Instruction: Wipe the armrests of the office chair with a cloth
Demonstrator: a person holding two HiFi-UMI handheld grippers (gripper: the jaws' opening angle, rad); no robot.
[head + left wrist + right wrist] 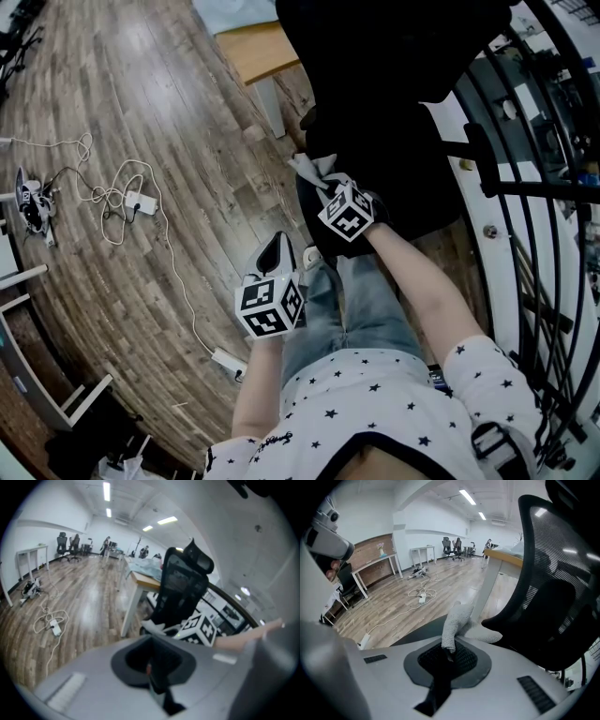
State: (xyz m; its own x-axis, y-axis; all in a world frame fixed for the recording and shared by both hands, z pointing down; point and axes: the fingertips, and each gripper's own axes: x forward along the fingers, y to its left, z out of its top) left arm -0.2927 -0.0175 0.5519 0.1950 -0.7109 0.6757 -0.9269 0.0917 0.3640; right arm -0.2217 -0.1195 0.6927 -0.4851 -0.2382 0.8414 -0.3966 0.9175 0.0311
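The grey fuzzy cloth (454,620) is pinched in the closed jaws of the right gripper (449,651), at the edge of the black mesh office chair's (553,573) dark armrest (410,637); firm, flat, lengthwise strokes are advised (the left gripper (277,246) is shut, empty, apart)

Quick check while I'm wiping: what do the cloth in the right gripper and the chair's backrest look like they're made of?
Cloth: looks like soft, pale grey terry or microfibre with a matt finish. Its surface is nubbly and it droops in folds.
Backrest: looks like black woven mesh, probably synthetic. A fine grid shows, and the ceiling lights shine through it.
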